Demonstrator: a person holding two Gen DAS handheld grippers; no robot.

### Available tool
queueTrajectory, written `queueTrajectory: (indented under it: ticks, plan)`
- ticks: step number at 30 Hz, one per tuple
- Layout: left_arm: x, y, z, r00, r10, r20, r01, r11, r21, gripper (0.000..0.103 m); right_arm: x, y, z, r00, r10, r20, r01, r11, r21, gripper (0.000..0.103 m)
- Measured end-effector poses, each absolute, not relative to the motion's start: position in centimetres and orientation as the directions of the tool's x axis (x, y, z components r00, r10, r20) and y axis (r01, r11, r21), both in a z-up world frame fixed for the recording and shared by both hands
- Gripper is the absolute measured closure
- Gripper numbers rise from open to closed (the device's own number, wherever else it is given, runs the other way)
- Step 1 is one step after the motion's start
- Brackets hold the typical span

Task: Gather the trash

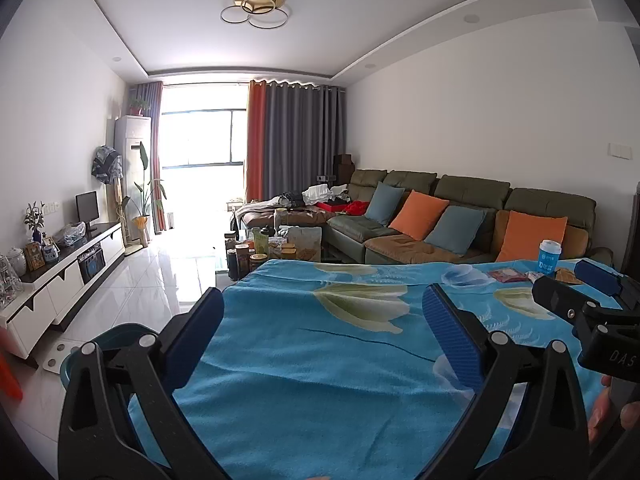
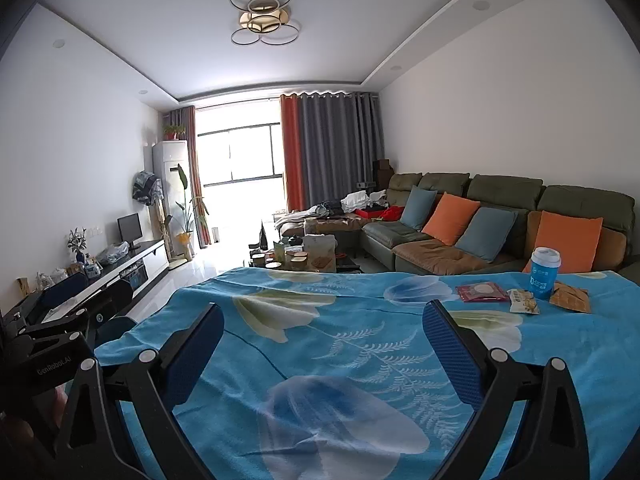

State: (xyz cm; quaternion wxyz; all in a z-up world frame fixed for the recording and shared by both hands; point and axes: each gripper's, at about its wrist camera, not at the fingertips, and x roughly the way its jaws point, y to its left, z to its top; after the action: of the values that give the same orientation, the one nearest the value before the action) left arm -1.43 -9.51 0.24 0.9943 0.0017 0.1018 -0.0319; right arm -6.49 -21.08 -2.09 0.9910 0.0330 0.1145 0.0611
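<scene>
Trash lies at the far right of the table under a blue flowered cloth (image 2: 320, 320): a red wrapper (image 2: 482, 292), a white and yellow snack packet (image 2: 524, 303), an orange wrapper (image 2: 570, 300) and a blue paper cup (image 2: 544, 274) standing upright. My right gripper (image 2: 324, 340) is open over the cloth, well short of them, with nothing between its fingers. My left gripper (image 1: 324, 320) hovers open above the cloth's left half, also holding nothing. In the left wrist view the cup (image 1: 550, 256) and red wrapper (image 1: 506, 275) show beyond the right gripper (image 1: 572, 284).
A teal bin (image 1: 116, 336) sits on the floor off the table's left edge. Beyond the table are a cluttered coffee table (image 1: 272, 248), a green sofa (image 1: 440, 216) with cushions and a white TV cabinet (image 1: 72, 280) along the left wall. White tiled floor runs to the window.
</scene>
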Motion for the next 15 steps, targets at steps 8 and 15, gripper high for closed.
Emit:
queueTrajectory:
  ticks: [8, 15]
  plan:
    - [-1.53, -9.65, 0.40, 0.980, -0.056, -0.193, 0.057, 0.998, 0.000, 0.006, -6.61, -21.19, -2.08, 0.968, 0.124, -0.220, -0.108, 0.991, 0.082, 0.007]
    - [-1.57, -9.75, 0.38, 0.980, -0.055, -0.190, 0.056, 0.998, 0.000, 0.006, -6.67, -21.12, -1.96, 0.969, 0.117, -0.216, -0.102, 0.992, 0.078, 0.007]
